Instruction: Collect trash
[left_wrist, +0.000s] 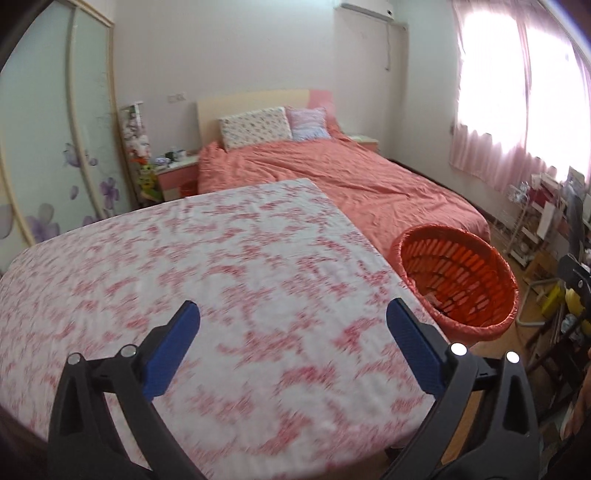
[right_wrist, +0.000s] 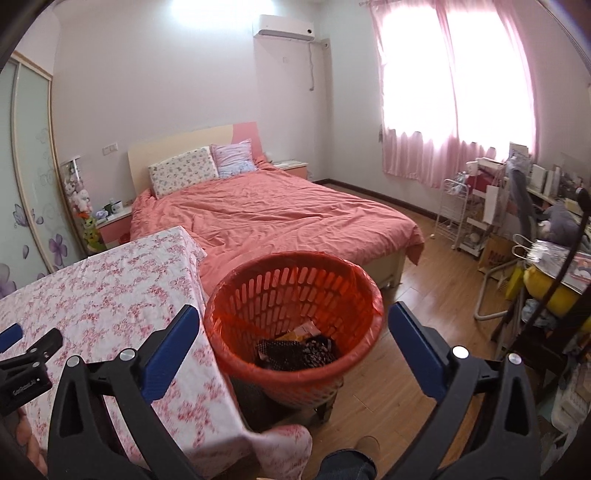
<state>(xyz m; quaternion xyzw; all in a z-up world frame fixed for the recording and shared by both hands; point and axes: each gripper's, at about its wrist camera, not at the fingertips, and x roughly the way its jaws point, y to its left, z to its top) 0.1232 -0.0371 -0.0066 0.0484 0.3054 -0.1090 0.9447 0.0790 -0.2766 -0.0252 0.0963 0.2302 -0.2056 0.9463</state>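
Note:
An orange slatted trash basket (right_wrist: 354, 317) lined with a red bag stands beside the table's right edge. Dark mesh and patterned trash (right_wrist: 295, 352) lies in its bottom. My right gripper (right_wrist: 293, 321) is open and empty, held above and just in front of the basket. My left gripper (left_wrist: 293, 314) is open and empty over the table with the pink floral cloth (left_wrist: 184, 266). The basket also shows in the left wrist view (left_wrist: 491, 269), to the right of the left gripper. The left gripper's tip (right_wrist: 31, 350) shows in the right wrist view over the table.
A bed with a salmon cover (right_wrist: 277, 218) lies behind the table and basket. A cluttered desk and white rack (right_wrist: 465, 221) stand at the right on the wooden floor (right_wrist: 424, 277). My shoe (right_wrist: 364, 448) is below the basket.

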